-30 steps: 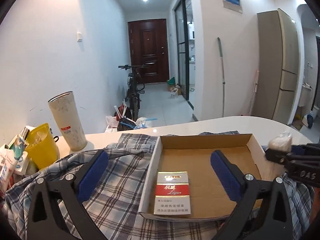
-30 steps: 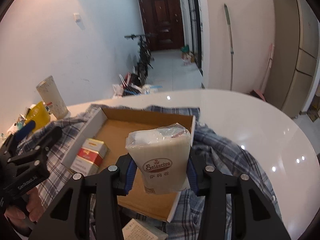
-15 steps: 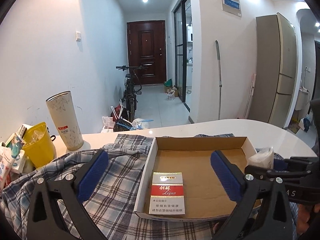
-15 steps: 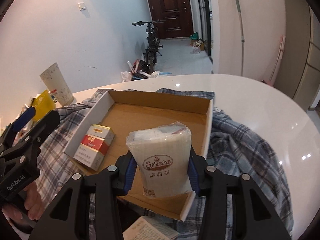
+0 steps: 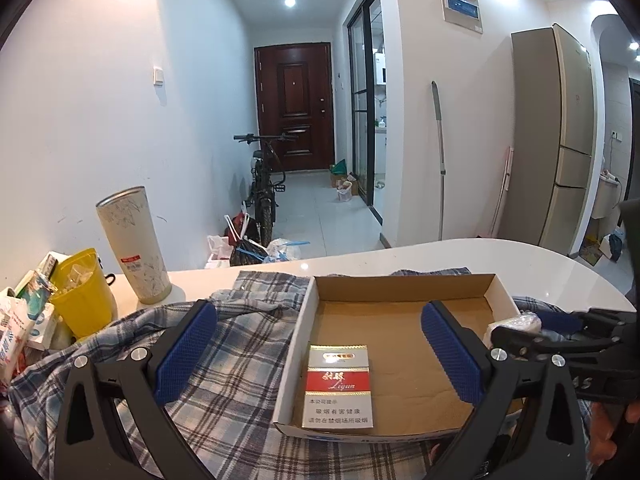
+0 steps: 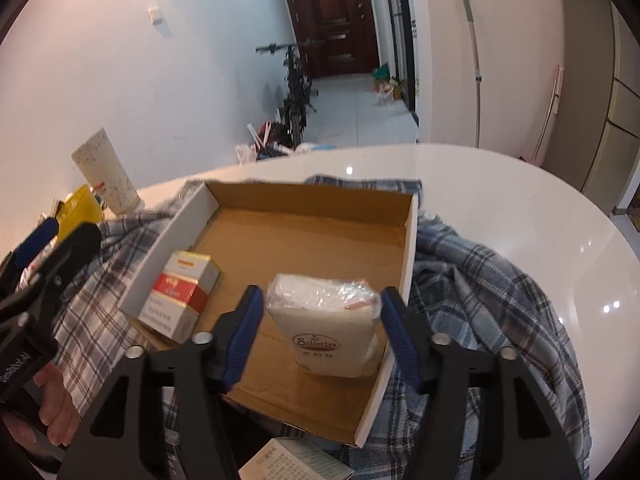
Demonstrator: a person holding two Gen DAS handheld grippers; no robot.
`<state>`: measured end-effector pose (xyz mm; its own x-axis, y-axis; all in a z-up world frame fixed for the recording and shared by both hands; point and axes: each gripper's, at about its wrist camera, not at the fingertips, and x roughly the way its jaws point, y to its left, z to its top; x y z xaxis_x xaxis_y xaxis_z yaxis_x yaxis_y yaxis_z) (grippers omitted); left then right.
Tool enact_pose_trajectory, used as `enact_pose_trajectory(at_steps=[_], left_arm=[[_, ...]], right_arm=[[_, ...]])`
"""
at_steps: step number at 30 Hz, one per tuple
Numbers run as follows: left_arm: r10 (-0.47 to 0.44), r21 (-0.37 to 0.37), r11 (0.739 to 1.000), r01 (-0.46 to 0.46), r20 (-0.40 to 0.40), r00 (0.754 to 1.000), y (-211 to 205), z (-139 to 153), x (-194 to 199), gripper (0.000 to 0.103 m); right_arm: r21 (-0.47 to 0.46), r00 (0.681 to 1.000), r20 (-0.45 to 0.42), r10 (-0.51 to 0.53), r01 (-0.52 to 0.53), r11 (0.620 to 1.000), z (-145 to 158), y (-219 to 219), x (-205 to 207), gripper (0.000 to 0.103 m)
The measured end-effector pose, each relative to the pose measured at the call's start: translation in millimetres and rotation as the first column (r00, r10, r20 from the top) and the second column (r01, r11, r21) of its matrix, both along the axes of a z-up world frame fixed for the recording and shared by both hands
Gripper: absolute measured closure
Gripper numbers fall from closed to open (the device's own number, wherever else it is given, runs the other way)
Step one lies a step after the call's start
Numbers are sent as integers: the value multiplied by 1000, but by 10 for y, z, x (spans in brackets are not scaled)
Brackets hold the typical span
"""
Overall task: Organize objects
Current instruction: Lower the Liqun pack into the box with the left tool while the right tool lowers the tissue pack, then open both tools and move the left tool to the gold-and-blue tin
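White walls, a dark wooden door (image 5: 293,106), a tiled hallway floor (image 5: 328,220), recessed ceiling lights (image 5: 289,1).

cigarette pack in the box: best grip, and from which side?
Grip the cigarette pack across its two long narrow edges, coming from above. It lies flat on the cardboard box floor near the left wall, so a side approach is blocked; the open left gripper is the nearer one.

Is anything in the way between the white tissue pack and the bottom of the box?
Nothing visible blocks it. The tissue pack sits between the right gripper fingers, which now stand apart from it, already down inside the cardboard box. The cigarette pack lies off to the left side of the box, clear of it.
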<state>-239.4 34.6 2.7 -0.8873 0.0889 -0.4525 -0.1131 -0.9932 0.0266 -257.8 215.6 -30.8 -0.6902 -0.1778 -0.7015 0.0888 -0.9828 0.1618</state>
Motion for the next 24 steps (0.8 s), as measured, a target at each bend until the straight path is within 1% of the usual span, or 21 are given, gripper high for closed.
enact_pose_trajectory(at_steps=[2,3,5,7,10,13,15,18,19,22,24], left_arm=[[2,8,1000,-2,-13,1000,-23,46,31,0],[2,15,1000,-2,-19,1000,-34,76,52,0],[-1,38,999,2,-35,999,-56,163,107,0],[-8,64,998,12,-56,998,-68,275,191,0],[-12,75,997,20,-104,995,-93,454,347,0],[-2,82,997,15,-159,987,-141,646,523,0],[1,104,994,20,-200,980,-216,819,707,0],[4,124,992,26,-234,972,-282,985,913,0],[15,125,992,17,-249,968,-310,1048,1023,0],[-8,104,994,37,-266,964,-320,1145,1268,0],[9,103,994,23,-299,954,-325,1184,1442,0]], right_arm=[[-2,999,-39,-11,11,1000,82,19,37,25],[-5,998,-60,-17,17,1000,129,28,59,23],[-4,993,-112,-35,35,999,249,55,122,14],[3,985,-166,-51,53,999,396,77,194,11],[10,968,-242,-69,73,997,664,103,345,6],[6,941,-329,-84,91,996,940,154,586,0],[11,921,-380,-86,97,995,1099,168,752,0],[13,897,-435,-77,92,996,1277,155,1004,0],[11,890,-450,-72,86,996,1325,144,1090,0],[7,873,-487,-43,53,999,1421,87,1333,0],[11,860,-510,-25,36,999,1447,31,1506,0]])
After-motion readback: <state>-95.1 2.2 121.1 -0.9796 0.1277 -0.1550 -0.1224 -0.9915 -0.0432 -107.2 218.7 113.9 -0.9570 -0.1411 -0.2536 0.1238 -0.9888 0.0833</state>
